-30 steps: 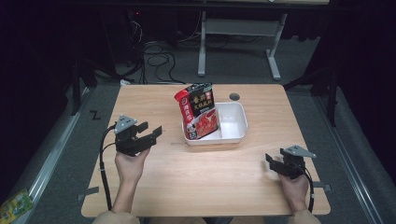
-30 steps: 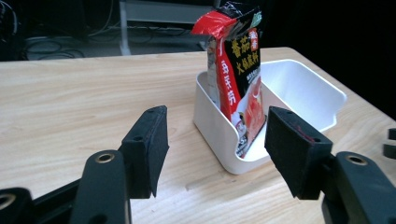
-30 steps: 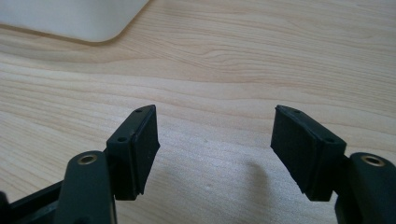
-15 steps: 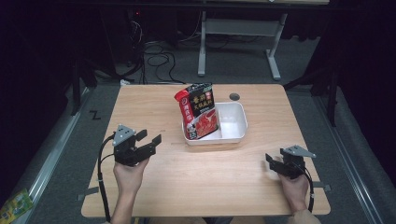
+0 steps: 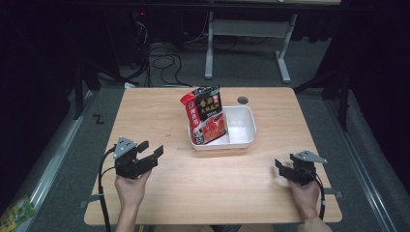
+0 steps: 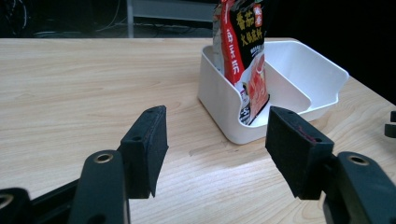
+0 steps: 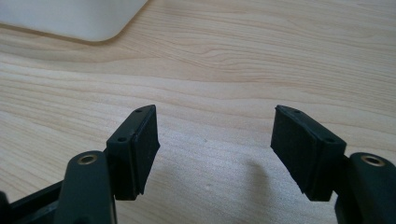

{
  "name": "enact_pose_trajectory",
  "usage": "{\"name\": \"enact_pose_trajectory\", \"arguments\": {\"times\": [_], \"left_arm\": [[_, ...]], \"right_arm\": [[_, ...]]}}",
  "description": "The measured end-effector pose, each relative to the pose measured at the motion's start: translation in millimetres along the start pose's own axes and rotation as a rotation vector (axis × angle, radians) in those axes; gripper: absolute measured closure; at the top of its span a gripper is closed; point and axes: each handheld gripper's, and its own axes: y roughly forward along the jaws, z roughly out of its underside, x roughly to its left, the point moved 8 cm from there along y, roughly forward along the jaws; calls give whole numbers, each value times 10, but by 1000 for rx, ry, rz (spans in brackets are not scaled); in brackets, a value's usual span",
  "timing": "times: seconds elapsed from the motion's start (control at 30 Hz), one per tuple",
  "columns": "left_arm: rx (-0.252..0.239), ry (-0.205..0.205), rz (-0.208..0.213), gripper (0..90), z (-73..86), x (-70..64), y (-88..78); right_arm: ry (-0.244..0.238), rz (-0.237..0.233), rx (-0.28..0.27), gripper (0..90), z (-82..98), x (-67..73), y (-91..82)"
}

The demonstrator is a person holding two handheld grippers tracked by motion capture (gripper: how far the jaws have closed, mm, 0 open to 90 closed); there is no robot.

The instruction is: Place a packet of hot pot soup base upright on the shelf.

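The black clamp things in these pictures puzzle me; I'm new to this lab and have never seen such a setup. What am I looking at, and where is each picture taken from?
They are hand-held grippers: a person holds one in each hand. The high view looks down from above the person's side of the light wooden table, with the left gripper at its left and the right gripper at its right. The other two pictures come from a camera riding on each gripper, looking along its black padded fingers. On the table stands a white plastic two-compartment tray with a red and black printed food pouch standing upright in its left compartment. Both grippers are open and hold nothing; the left one points toward the tray.
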Motion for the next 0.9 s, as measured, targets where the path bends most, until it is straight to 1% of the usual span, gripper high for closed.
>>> {"name": "enact_pose_trajectory", "arguments": {"times": [0.07, 0.13, 0.17, 0.27, 0.43, 0.47, 0.53, 0.67, 0.7, 0.87, 0.9], "left_arm": [[11, -14, 11, 390, 52, 23, 11], [16, -11, 8, 389, 71, 35, 13], [17, -18, 8, 389, 103, 59, 14], [14, -24, 3, 389, 134, 82, 11], [21, -23, 1, 388, 178, 92, 17], [24, -25, 3, 388, 200, 92, 25], [30, -32, 28, 382, 228, 84, 40], [36, -36, 40, 374, 268, 79, 61], [37, -48, 49, 373, 301, 77, 77], [43, -55, 45, 373, 370, 65, 111], [46, -62, 48, 373, 414, 56, 127]], "right_arm": [[0, 0, 0, 328, 0, 0, 0], [-2, -1, 0, 328, 0, 0, 0], [-3, 0, 0, 328, 0, 0, 0], [-5, -1, -1, 328, -1, 0, 2], [-1, -2, -1, 328, -1, 3, 4], [-1, -2, 1, 328, 0, 2, 2], [-5, -3, 0, 329, -1, 1, 3], [-4, -2, 1, 328, 0, 3, 3], [-5, -4, 0, 328, 0, 3, 3], [-7, -3, 0, 328, -1, 2, 4], [-7, -4, -1, 328, -1, 3, 4]]}}
